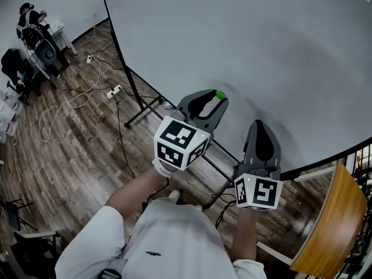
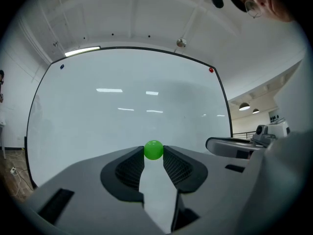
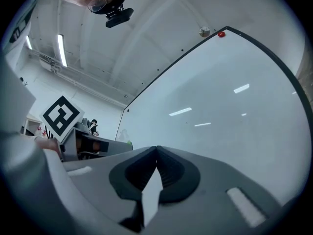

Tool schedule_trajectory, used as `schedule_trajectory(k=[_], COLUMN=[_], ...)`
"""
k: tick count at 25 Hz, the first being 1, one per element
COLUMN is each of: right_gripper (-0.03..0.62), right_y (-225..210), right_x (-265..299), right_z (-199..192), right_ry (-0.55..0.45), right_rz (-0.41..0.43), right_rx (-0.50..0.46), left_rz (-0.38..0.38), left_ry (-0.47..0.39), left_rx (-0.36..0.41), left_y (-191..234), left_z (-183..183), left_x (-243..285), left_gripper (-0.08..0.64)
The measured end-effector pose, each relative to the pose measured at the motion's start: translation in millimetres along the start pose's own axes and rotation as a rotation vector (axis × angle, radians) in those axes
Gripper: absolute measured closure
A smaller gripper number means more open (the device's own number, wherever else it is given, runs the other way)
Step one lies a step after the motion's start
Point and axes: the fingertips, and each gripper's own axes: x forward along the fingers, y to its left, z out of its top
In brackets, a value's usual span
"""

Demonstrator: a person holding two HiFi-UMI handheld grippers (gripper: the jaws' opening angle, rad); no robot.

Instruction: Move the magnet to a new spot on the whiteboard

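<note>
A small round green magnet sits pinched between the tips of my left gripper, which is shut on it right in front of the whiteboard. In the head view the green magnet shows at the tip of the left gripper, against the whiteboard. My right gripper hangs to the right and lower, near the board's bottom edge. Its jaws meet at the tips with nothing between them, and the whiteboard fills the view ahead.
A red magnet and a blue one sit at the board's top corners. The black stand legs and cables lie on the wooden floor. A wooden table edge is at the right. A seated person is far left.
</note>
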Motion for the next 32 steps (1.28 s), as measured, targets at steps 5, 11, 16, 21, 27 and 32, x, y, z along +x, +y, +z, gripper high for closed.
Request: schedule_trajectory(k=[5, 11, 16, 21, 27, 32], right_gripper=[0.58, 0.58, 0.58, 0.58, 0.58, 0.58], right_y=[-3.0, -9.1, -6.8, -3.5, 0.7, 8.3], right_x=[27.6, 56.2, 77.5, 91.5, 103.7, 104.0], right_z=[0.2, -1.1, 0.8, 3.9, 4.4, 6.9], right_ry=[-0.007, 0.0, -0.007, -0.02, -0.031, -0.035], right_rz=[-0.012, -0.002, 0.011, 0.017, 0.025, 0.042], right_rx=[0.005, -0.003, -0.004, 0.001, 0.013, 0.027], left_rz=[0.018, 0.028, 0.026, 0.023, 0.007, 0.006], left_ry=[-0.018, -0.044, -0.05, -0.055, -0.036, -0.027], left_rx=[0.015, 0.02, 0.036, 0.056, 0.08, 0.083], left_y=[20.1, 43.0, 57.7, 68.4, 75.1, 79.8], left_z=[9.1, 23.1, 28.6, 36.9, 40.9, 42.1], left_x=[8.7, 27.0, 43.6, 54.7, 70.5, 74.0], left_gripper=[0.437, 0.437, 0.437, 0.437, 0.437, 0.437])
